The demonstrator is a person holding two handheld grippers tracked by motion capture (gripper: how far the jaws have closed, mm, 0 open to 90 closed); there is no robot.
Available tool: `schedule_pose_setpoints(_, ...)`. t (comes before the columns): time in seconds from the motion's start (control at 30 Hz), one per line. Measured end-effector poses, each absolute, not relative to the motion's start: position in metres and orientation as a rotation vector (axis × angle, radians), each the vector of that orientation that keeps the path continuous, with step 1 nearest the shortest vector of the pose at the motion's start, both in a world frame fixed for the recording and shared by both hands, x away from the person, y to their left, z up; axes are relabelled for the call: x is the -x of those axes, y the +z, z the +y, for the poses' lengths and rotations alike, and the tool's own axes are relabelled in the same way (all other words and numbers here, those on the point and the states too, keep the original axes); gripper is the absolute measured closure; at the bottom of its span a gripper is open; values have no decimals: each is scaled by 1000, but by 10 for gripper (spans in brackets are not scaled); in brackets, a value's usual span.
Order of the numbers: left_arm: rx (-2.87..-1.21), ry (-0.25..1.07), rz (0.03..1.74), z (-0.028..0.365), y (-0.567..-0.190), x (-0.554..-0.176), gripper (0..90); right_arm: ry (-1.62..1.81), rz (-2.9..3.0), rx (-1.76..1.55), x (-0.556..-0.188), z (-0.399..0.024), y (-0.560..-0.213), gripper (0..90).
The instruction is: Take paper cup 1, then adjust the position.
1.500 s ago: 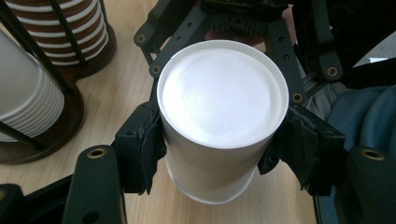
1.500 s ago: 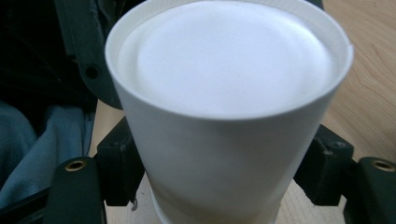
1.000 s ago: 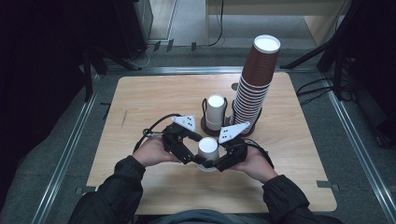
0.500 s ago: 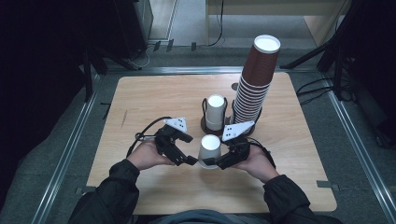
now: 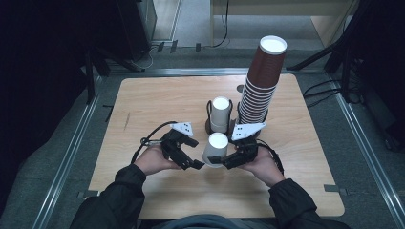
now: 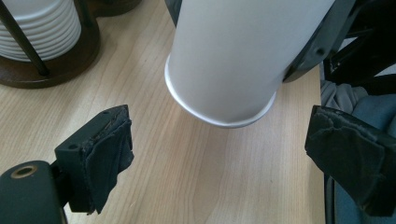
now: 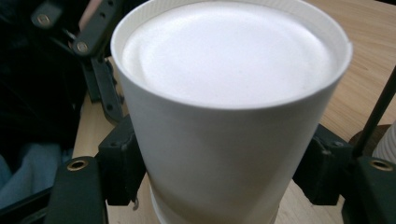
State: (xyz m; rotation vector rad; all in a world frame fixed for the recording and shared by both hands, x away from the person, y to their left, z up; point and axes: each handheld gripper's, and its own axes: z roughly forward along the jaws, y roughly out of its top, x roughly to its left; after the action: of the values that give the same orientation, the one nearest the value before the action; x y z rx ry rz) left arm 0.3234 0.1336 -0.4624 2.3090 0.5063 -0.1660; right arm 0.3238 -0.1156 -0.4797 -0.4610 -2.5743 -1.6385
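Keep the right tongs (image 5: 224, 161) pinched on the wall of the upside-down white cup (image 5: 216, 149), held tilted just above the surface (image 5: 143, 102), in front of the cup holder (image 5: 220, 125). Bring the left tongs (image 5: 197, 164), jaws just opened, spread and empty beside the cup, squarely onto its rim. Squeeze gently to avoid crushing the paper.

The cup (image 7: 224, 135) looks like matt white paper, smooth, with a rolled rim. The table (image 5: 157, 100) is pale wood with fine grain and a dull sheen. The left gripper (image 6: 224, 158) is matt black plastic; its pads (image 6: 109, 154) wear rough, frayed dark cloth. The far stack (image 5: 260, 86) is ribbed brown paper. The holder (image 6: 56, 65) is dark glossy wood.
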Motion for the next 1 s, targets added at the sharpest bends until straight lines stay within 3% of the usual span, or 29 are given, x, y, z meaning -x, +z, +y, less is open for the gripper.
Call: schedule_pose_setpoints(1.0,-2256,-233,463,119,-470,-324,86,-1857,-2341,428,-321,-112,-480,284)
